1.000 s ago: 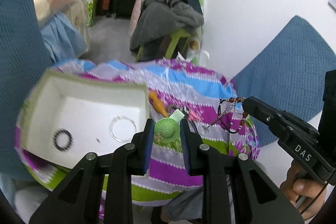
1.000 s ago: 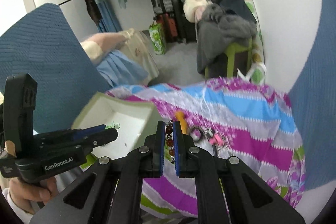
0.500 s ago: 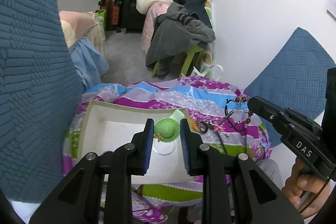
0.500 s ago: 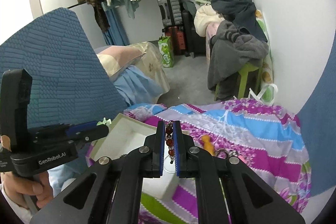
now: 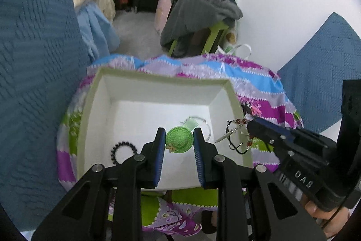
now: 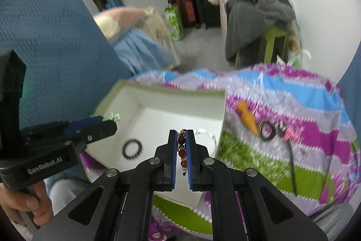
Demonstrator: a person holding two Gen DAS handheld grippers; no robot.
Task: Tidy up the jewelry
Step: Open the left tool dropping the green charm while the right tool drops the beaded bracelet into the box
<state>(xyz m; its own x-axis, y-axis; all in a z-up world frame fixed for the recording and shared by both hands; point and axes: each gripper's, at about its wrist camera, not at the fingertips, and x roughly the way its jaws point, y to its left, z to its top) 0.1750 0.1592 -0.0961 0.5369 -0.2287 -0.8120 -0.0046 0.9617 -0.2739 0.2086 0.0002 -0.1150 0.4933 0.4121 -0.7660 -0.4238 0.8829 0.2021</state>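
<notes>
My left gripper (image 5: 179, 142) is shut on a small green hat-shaped clip (image 5: 179, 139) and holds it over the open white box (image 5: 158, 83). My right gripper (image 6: 182, 150) is shut on a red bead bracelet (image 6: 181, 154), held above the box's right wall; the bracelet also shows in the left wrist view (image 5: 239, 134), dangling from the right gripper (image 5: 250, 124). In the box lie a black bead bracelet (image 6: 132, 148) and a clear ring (image 6: 206, 133).
The box (image 6: 222, 105) sits on a striped purple, blue and green cloth (image 6: 293, 105). On the cloth to the right lie an orange piece (image 6: 247, 118), a dark ring (image 6: 267, 131) and a pink clip (image 6: 290, 134). Blue cushions stand on both sides.
Both grippers have come down and forward over the box. The green clip now hangs above the box floor, and the red bracelet is at the box's right wall.
</notes>
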